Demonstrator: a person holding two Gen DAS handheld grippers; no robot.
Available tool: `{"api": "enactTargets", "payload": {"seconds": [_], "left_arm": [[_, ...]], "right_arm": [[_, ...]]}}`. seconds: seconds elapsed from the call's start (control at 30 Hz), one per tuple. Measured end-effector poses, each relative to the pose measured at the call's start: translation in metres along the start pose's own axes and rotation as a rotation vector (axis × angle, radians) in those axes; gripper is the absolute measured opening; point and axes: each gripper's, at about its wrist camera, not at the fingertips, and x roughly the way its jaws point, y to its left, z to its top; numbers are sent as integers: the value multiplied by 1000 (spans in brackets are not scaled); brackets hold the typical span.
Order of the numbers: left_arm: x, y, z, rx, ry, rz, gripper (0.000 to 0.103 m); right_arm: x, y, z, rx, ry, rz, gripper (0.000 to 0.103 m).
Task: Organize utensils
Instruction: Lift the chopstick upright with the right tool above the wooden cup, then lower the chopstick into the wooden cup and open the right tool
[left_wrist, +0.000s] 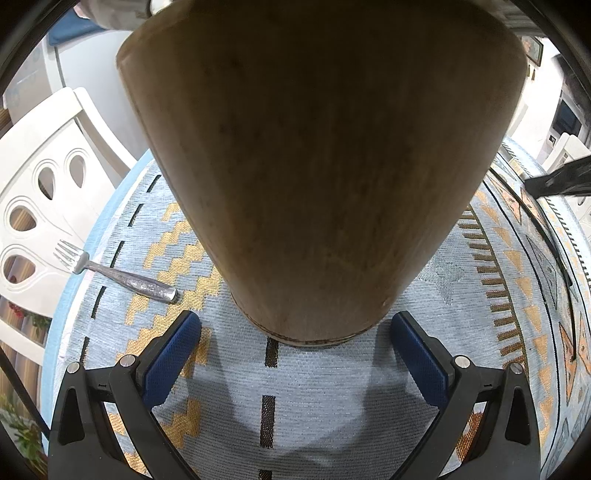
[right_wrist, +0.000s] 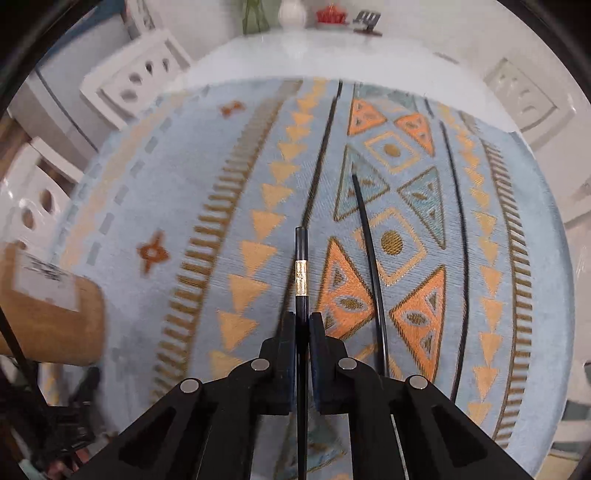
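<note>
A tall wooden utensil holder (left_wrist: 310, 177) stands on the patterned tablecloth and fills most of the left wrist view. My left gripper (left_wrist: 295, 321) is open, its blue pads (left_wrist: 173, 350) on either side of the holder's base and apart from it. A steel fork (left_wrist: 114, 273) lies to the left, with its tines over the table edge. My right gripper (right_wrist: 303, 319) is shut on a black chopstick with a gold band (right_wrist: 301, 273), which points away from me above the cloth. A second black chopstick (right_wrist: 369, 266) lies on the cloth just to its right. The holder (right_wrist: 51, 306) shows at the left edge of the right wrist view.
A round table carries the light blue cloth (right_wrist: 207, 177) with orange and gold patterns. White plastic chairs (left_wrist: 40, 192) (right_wrist: 136, 77) stand around it. Small ornaments sit on a white surface at the back (right_wrist: 332, 16).
</note>
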Motion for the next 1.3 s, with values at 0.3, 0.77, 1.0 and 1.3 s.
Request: {"api": "enactTargets", "payload": {"seconds": [0.3,0.77,1.0,1.3], "left_arm": [[3,1,0,0,0,0,103],[3,1,0,0,0,1,103],[3,0,0,0,0,1,103],[3,0,0,0,0,1,103]], "right_arm": [[-118,17,-30,85,-259,51,6],[-233,84,13,92,-614,138,6],[-268,145,50,-38,-712,282,6],[-238,206,67,-211,-648,373,6]]}}
